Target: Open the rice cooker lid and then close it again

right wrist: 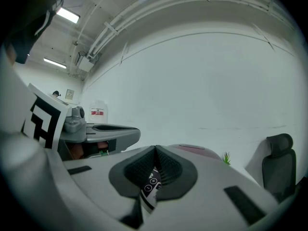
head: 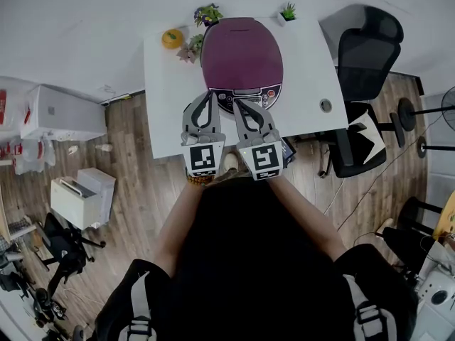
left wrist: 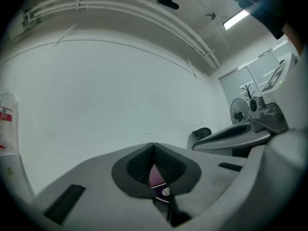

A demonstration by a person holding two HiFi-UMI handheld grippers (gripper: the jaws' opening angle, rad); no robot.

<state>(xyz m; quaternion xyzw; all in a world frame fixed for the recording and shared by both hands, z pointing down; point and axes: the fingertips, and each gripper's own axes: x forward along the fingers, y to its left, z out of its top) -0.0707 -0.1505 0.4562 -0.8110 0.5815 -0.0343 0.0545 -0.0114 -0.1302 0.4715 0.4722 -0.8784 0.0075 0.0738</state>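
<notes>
Left gripper (head: 211, 95) and right gripper (head: 239, 102) clenched, empty; round maroon plastic rice cooker (head: 242, 52) just ahead; its panel print illegible

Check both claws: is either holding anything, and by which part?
Nothing is held. The left claw and the right claw are both shut empty, tips together, at the front of the closed rice cooker.

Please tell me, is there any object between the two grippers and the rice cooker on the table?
Nothing visible does. The left gripper and right gripper, both shut, are at the front of the rice cooker; the small plants stand at its far side.
</notes>
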